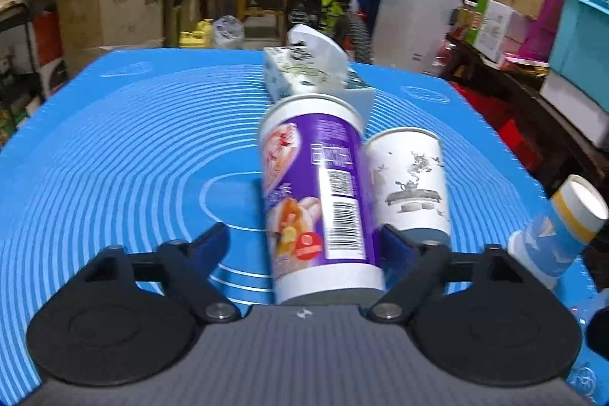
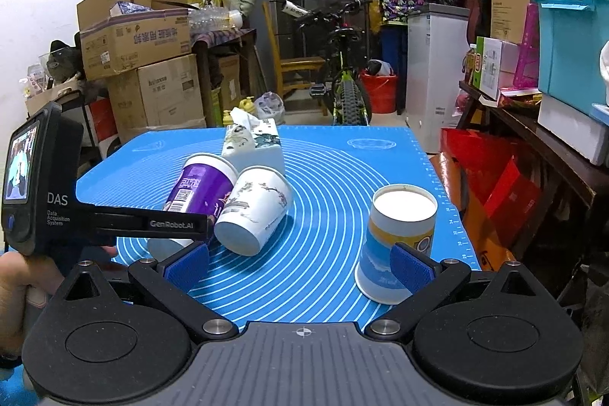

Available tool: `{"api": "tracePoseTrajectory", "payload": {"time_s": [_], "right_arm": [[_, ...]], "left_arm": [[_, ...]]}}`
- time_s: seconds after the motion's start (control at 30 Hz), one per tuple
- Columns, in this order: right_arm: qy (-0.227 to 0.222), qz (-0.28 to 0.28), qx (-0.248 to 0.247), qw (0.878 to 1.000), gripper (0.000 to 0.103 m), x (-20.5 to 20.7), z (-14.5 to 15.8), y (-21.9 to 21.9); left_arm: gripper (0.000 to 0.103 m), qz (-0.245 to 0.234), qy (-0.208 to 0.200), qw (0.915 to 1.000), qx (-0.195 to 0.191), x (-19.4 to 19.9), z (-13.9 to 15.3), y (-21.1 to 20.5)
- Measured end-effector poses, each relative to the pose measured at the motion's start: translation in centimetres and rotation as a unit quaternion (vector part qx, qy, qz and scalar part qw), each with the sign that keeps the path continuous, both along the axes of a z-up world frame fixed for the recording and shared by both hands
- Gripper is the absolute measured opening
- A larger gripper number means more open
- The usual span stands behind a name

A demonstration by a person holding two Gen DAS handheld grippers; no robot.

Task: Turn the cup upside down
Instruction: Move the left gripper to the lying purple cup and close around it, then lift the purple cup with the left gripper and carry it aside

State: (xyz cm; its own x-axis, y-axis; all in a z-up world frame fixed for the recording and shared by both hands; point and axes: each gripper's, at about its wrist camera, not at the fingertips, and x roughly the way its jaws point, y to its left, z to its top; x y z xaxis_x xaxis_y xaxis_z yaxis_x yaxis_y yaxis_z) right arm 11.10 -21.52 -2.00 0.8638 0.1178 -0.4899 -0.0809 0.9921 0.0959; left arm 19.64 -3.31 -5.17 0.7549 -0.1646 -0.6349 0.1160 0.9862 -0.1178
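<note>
I see the blue mat (image 2: pixel 342 155) covering the table, with a tissue box (image 2: pixel 253 143) at 12 o'clock. My left gripper (image 1: pixel 304 246) is wide open around the purple cup (image 1: pixel 316 193), which lies tipped against the white cup (image 1: pixel 411 185). My right gripper (image 2: pixel 300 267) is open too; the blue-yellow cup (image 2: pixel 399 238) stands at 2 o'clock, beside its right finger.

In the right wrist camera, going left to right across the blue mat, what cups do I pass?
Purple cup, lying tilted with the left gripper around it → white cup with ink-style print, on its side against the purple one → blue and yellow cup, standing apart, beside the right gripper's right finger.
</note>
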Motion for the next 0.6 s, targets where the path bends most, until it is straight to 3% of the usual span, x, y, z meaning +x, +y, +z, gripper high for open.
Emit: {"api": "tracePoseTrajectory", "payload": {"time_s": [0.03, 0.07, 0.17, 0.33, 0.6], "right_arm": [[0.0, 0.0, 0.0, 1.0, 0.101, 0.0, 0.1, 0.0], [0.0, 0.0, 0.0, 1.0, 0.101, 0.0, 0.0, 0.1], [0.0, 0.0, 0.001, 1.0, 0.101, -0.1, 0.1, 0.1], [-0.002, 0.0, 0.001, 1.0, 0.101, -0.3, 0.2, 0.3], [-0.014, 0.01, -0.007, 1.0, 0.101, -2.2, 1.5, 0.5]], "left_arm": [[0.065, -0.007, 0.002, 1.0, -0.004, 0.1, 0.1, -0.1], [0.064, -0.016, 0.003, 0.9998, -0.007, 0.0, 0.1, -0.3], [0.064, -0.016, -0.001, 0.9996, 0.022, -0.3, 0.2, -0.7], [0.063, -0.01, 0.004, 0.9998, 0.018, -1.2, 0.7, 0.1], [0.063, -0.021, -0.002, 0.9993, 0.032, -7.2, 2.5, 1.3]]}}
